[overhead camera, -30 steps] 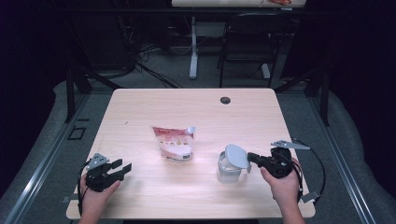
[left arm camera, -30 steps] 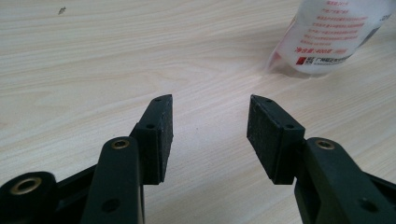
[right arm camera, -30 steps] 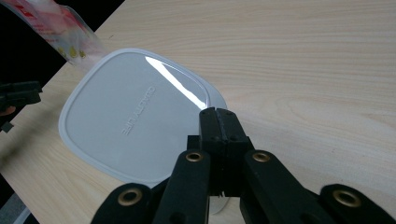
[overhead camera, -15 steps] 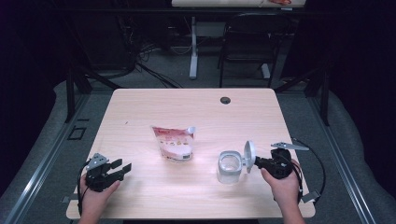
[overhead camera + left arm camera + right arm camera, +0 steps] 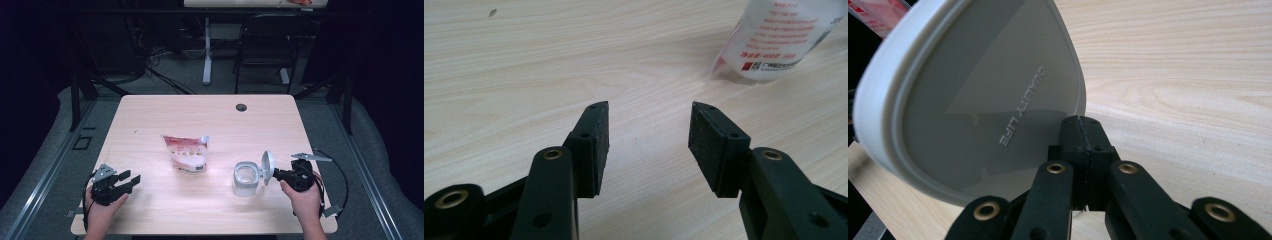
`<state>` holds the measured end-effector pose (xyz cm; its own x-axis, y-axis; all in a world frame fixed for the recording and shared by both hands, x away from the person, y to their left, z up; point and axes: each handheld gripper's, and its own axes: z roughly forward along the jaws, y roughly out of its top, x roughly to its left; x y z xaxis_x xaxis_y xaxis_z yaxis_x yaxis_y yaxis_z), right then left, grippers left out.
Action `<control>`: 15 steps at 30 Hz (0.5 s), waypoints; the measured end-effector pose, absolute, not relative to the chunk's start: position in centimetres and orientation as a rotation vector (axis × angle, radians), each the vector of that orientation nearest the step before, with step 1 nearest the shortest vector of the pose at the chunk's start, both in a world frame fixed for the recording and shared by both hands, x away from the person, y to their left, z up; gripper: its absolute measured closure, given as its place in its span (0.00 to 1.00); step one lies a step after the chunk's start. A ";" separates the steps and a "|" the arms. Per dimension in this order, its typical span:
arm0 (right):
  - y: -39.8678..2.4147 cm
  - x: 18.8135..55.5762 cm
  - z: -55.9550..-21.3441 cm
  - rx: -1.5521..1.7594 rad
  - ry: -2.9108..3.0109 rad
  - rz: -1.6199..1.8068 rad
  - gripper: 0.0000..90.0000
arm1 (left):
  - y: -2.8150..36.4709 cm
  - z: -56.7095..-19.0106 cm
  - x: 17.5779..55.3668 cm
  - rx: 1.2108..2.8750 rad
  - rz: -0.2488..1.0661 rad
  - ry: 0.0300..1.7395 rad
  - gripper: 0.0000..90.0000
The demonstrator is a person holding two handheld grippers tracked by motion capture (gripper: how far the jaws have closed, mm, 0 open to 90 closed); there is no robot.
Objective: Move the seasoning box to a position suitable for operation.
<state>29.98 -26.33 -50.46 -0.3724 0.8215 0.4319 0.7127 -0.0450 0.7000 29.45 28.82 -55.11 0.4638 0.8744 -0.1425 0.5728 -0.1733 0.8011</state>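
A clear square container (image 5: 246, 179) stands open on the wooden table (image 5: 210, 115), right of centre near the front. Its white lid (image 5: 267, 165) stands up on edge just right of the container's mouth. My right gripper (image 5: 276, 175) is shut on the lid's edge. In the right gripper view the lid (image 5: 973, 100) looms at the left, with the right gripper (image 5: 1081, 130) pinched tight at its rim. A red and white pouch (image 5: 186, 152) lies mid-table. My left gripper (image 5: 131, 181) rests open at the front left, nothing between its pads (image 5: 594, 145); the pouch (image 5: 776, 42) lies beyond it.
A round cable hole (image 5: 241, 107) sits near the table's far edge. Behind the table stand a black chair (image 5: 265, 45) and a desk leg with cables on the floor. Bare wood lies between the left gripper and the pouch.
The lid has come off the top of the container and swung up on edge to its right, held by the right gripper. The container's mouth now shows. The left gripper has stayed put.
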 end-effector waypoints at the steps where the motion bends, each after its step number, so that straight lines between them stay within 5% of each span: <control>1: -26.3 30.0 -50.5 1.687 2.085 1.395 1.00 | 28.8 -55.1 29.4 1.866 0.449 1.217 0.57; 15: -27.2 29.2 -51.1 1.653 2.040 1.364 0.87 | 28.8 -55.1 29.4 1.867 0.451 1.217 0.57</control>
